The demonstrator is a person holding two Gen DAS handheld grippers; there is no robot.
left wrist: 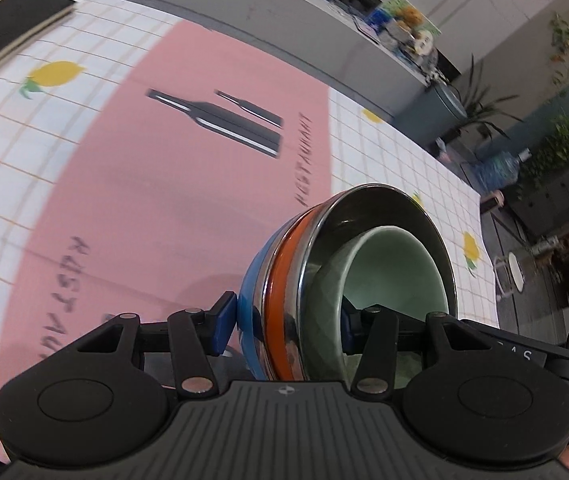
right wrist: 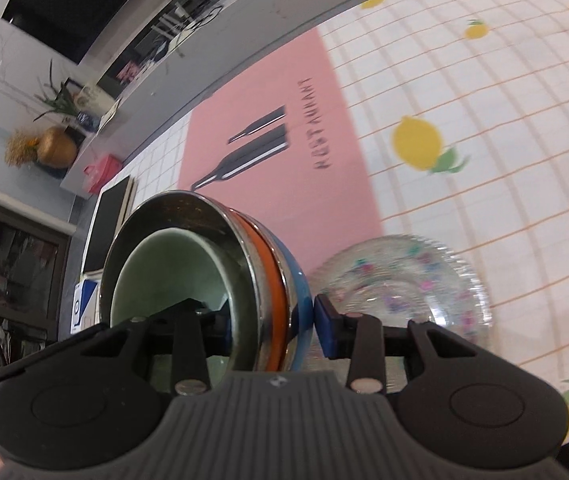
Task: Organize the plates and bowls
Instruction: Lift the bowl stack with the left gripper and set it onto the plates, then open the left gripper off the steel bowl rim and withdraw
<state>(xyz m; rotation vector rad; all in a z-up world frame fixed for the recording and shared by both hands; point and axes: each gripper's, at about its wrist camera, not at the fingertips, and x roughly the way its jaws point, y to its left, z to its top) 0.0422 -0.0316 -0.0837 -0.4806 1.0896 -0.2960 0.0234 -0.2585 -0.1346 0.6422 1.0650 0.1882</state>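
Note:
A nested stack of bowls is held tilted above the table: a blue outer bowl [left wrist: 253, 280], an orange one, a steel one [left wrist: 384, 204] and a pale green inner bowl [left wrist: 388, 268]. My left gripper [left wrist: 284, 320] is shut on the stack's wall, one pad outside the blue bowl and the other inside the green one. My right gripper [right wrist: 272, 322] is shut on the same stack [right wrist: 164, 272] from the opposite side, pinching the wall the same way. A clear glass plate [right wrist: 404, 284] with coloured dots lies on the table just right of the right gripper.
A pink placemat [left wrist: 164, 184] printed with bottles lies on the lemon-patterned checked tablecloth [right wrist: 484, 160]. A black notebook [left wrist: 8, 32] sits near the table's far corner. A grey ledge runs along the table's far edge [left wrist: 268, 28], with shelves and plants beyond.

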